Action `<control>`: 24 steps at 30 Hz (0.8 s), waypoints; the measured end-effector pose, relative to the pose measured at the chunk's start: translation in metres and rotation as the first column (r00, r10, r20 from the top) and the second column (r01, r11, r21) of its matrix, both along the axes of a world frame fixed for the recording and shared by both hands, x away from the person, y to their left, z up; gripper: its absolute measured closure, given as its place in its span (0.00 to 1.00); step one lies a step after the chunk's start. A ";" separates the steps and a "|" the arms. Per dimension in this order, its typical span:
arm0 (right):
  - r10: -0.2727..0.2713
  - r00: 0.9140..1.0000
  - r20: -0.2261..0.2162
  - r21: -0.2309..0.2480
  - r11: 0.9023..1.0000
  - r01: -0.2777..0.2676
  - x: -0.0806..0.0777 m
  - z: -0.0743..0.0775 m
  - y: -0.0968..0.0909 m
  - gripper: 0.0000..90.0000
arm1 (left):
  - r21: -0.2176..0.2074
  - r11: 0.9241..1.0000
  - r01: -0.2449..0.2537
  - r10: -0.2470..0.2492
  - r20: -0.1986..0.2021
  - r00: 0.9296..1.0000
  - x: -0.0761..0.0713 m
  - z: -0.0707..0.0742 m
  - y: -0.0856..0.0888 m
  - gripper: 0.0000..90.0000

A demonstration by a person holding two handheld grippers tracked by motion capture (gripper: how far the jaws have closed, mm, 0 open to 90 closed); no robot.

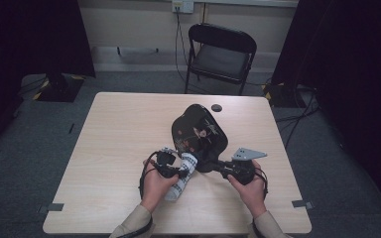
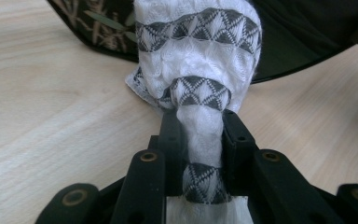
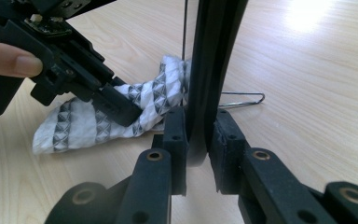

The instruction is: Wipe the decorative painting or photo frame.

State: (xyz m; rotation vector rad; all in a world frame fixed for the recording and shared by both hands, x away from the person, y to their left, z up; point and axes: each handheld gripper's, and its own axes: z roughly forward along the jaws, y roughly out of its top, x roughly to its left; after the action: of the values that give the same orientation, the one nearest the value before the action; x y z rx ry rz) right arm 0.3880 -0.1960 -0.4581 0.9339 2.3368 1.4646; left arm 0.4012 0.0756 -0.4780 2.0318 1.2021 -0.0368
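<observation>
Left tool (image 1: 181,172): black body, two black jaws with brass-coloured screw eyelets at hinge links, black cable looping from rear. Right tool (image 1: 217,166): black, same jaw build with brass-coloured eyelets, grey three-cornered plate on top, black cable trailing at wrist. Person: beige sleeves (image 1: 134,225) on both forearms, dark cuff edging.

On the table (image 1: 124,129), the tray (image 1: 201,131) is sitting propped up on edge just right of centre. The cloth (image 1: 184,173) is lying at the tray's seven o'clock, its far end touching the tray. The left gripper (image 1: 178,172) is sitting at the cloth's nine o'clock, the right gripper (image 1: 221,167) at the tray's five o'clock. A small disc (image 1: 217,107) is lying at the tray's one o'clock. A chair (image 1: 221,54) is standing beyond the table at twelve o'clock.
</observation>
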 end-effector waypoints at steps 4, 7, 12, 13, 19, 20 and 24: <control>0.005 1.000 -0.002 0.006 1.000 -0.005 -0.001 0.000 0.001 0.87 | -0.001 1.000 0.013 -0.013 -0.001 1.000 -0.002 0.000 -0.003 0.82; 0.004 1.000 -0.003 0.005 1.000 -0.004 -0.002 0.000 0.001 0.87 | 0.004 1.000 0.023 -0.023 0.001 1.000 -0.004 0.000 -0.005 0.82; 0.003 1.000 -0.006 0.010 1.000 -0.003 -0.003 -0.001 0.002 0.87 | 0.002 0.999 0.034 -0.034 0.003 0.999 -0.006 0.000 -0.007 0.82; 0.004 1.000 -0.006 0.011 1.000 -0.003 -0.003 -0.001 0.002 0.88 | -0.002 0.999 0.036 -0.036 0.000 0.999 -0.007 0.000 -0.007 0.82; 0.008 1.000 -0.015 0.014 1.000 -0.007 -0.004 -0.001 0.004 0.87 | -0.001 0.999 0.053 -0.053 -0.002 0.999 -0.009 0.000 -0.011 0.82; 0.008 1.000 -0.018 0.016 1.000 -0.008 -0.004 -0.002 0.003 0.87 | -0.001 0.998 0.057 -0.057 -0.001 0.998 -0.009 0.000 -0.011 0.82; 0.004 1.000 -0.018 0.015 1.000 -0.004 -0.004 -0.003 0.003 0.87 | -0.001 0.998 0.062 -0.062 0.003 0.998 -0.011 0.000 -0.012 0.82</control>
State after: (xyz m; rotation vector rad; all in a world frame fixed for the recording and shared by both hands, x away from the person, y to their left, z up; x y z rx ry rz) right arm 0.3836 -0.1930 -0.4607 0.9505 2.3449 1.4829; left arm 0.3904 0.0632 -0.4781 2.0670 1.1366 -0.0650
